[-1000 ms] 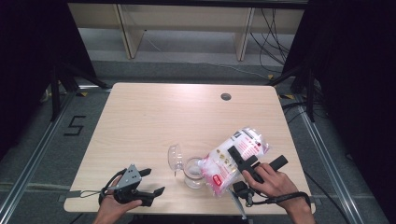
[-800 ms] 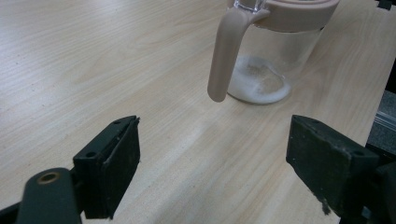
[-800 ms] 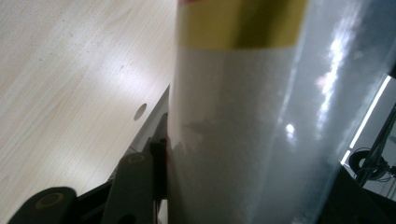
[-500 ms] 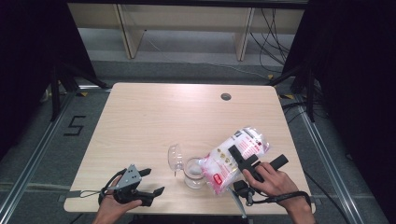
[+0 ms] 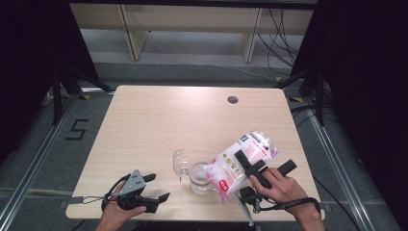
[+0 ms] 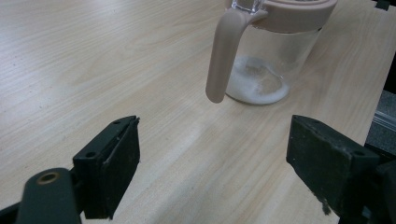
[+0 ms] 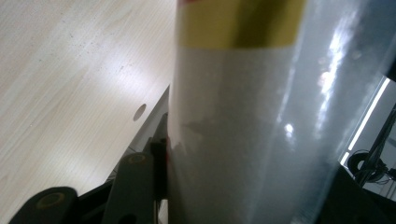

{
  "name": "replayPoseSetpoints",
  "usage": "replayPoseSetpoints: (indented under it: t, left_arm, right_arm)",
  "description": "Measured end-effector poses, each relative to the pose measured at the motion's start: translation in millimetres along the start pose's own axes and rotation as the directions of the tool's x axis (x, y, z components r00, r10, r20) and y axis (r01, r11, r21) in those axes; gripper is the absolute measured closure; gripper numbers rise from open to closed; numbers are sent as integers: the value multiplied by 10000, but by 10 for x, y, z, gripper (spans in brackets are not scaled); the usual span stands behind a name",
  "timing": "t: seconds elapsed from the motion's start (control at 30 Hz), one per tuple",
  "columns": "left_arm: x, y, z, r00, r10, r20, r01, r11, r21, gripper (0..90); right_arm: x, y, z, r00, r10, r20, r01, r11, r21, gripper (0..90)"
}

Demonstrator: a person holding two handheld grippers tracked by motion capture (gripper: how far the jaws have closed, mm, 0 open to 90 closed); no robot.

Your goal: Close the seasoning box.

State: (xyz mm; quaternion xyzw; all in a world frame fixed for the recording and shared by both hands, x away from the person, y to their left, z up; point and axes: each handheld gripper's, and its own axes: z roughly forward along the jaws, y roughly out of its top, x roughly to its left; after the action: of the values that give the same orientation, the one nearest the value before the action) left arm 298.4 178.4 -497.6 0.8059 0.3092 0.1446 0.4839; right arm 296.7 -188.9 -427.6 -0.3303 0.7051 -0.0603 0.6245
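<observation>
Left hand-held gripper rests low at the surface's near edge, jaws spread wide, nothing between. Right hand-held gripper clamps the clear plastic bag of white powder, tilted mouth-down over the clear glass jar with pinkish rim; its lid looks flipped open. Left gripper view shows white powder in the jar bottom.

One glass jar is standing near the table's front edge, one bag is tilting over that jar, and two grippers are flanking it: left gripper, right gripper.
</observation>
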Motion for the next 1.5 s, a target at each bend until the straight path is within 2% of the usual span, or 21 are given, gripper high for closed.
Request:
replayPoseSetpoints:
  t: [0.2, 0.23, 0.3, 0.33, 0.37, 0.43, 0.47, 0.57, 0.6, 0.73, 0.77, 0.8, 0.9, 0.93, 0.97, 1.07, 1.1, 1.2, 1.23, 1.3, 1.5]
  left_arm:
    - [1, -1, 0, 10000, -50, -19, 50, 10000, -3, 170]
    - [14, 4, -1, 9999, 156, 4, -156, 9999, -12, 171]
    - [13, 3, -1, 9999, 161, 5, -161, 9999, 2, 170]
    - [2, -1, 1, 10000, -27, -34, 27, 10000, 13, 170]
    - [2, -2, 3, 10000, -41, -13, 41, 10000, -5, 170]
    - [3, -1, -3, 10000, 4, -22, -4, 10000, 2, 171]
    - [12, 1, -5, 9999, 157, -14, -157, 9999, -10, 170]
    - [12, 2, -2, 9999, 159, -15, -159, 9999, 1, 171]
    - [2, -5, 4, 10000, -56, 30, 56, 10000, -9, 171]
    - [5, -4, 2, 10000, -33, 26, 34, 10000, -8, 171]
    - [15, 1, -1, 9999, 147, -14, -147, 9999, 13, 171]
    - [9, -2, 9, 10000, 22, 28, -22, 9999, -122, 171]
    - [9, -3, 14, 10000, 26, 67, -25, 9999, -133, 171]
    - [10, -2, 13, 10000, 19, 76, -18, 9999, -107, 171]
    - [21, 0, 2, 9998, 178, 44, -178, 9998, 36, 171]
    - [15, -2, 9, 10000, 62, 68, -61, 9999, -112, 171]
    - [12, -2, 11, 10000, 20, 71, -19, 9999, -153, 171]
    - [21, 0, 2, 9999, 151, 37, -151, 9999, 12, 171]
    - [20, 0, 4, 9999, 149, 47, -149, 9999, 16, 171]
    - [15, -2, 9, 10000, 62, 61, -61, 9999, -95, 171]
    - [18, -2, 7, 9999, 126, 59, -126, 9999, -48, 171]
  right_arm:
    - [1, -5, -2, 10000, -2, 28, 2, 10000, 18, 567]
    - [3, -3, -2, 10000, -15, 46, 15, 10000, 33, 567]
    - [-2, 1, -2, 10000, -79, -49, 79, 10000, 5, 567]
    - [-2, 1, -2, 10000, -79, -49, 79, 10000, 5, 567]
    - [0, 3, -4, 9999, -123, 26, 123, 9999, 25, 567]
    - [-2, 6, -7, 9999, -129, 33, 128, 9999, 58, 568]
    - [-4, 8, -8, 9999, -155, 51, 155, 9999, 66, 568]
    - [-4, 14, -13, 9999, -122, 113, 122, 9999, 34, 569]
    - [-9, 17, -14, 9997, -225, 77, 224, 9997, 57, 570]
    - [-12, 18, -11, 9997, -231, 81, 230, 9997, 57, 572]
    - [-13, 16, -12, 9997, -234, 101, 233, 9997, 62, 574]
    - [-13, 16, -12, 9997, -234, 101, 233, 9997, 62, 574]
    - [-16, 15, -15, 9995, -285, 95, 284, 9996, 69, 578]
    - [-13, 12, -19, 9996, -250, 99, 249, 9996, 95, 579]
    - [-19, 10, -14, 9997, -244, 60, 243, 9997, 69, 581]
    - [-20, 13, -13, 9997, -194, 120, 193, 9998, 46, 586]
    - [-8, 17, -6, 9999, 60, 146, -59, 10000, -42, 588]
    - [-4, 17, -3, 9999, 105, 136, -104, 9999, -44, 592]
    - [-16, 13, -8, 10000, -47, 52, 47, 10000, 26, 594]
    - [7, 15, 5, 9997, 234, 64, -233, 9997, -29, 598]
    - [15, 7, 8, 9997, 253, 71, -253, 9997, -21, 602]
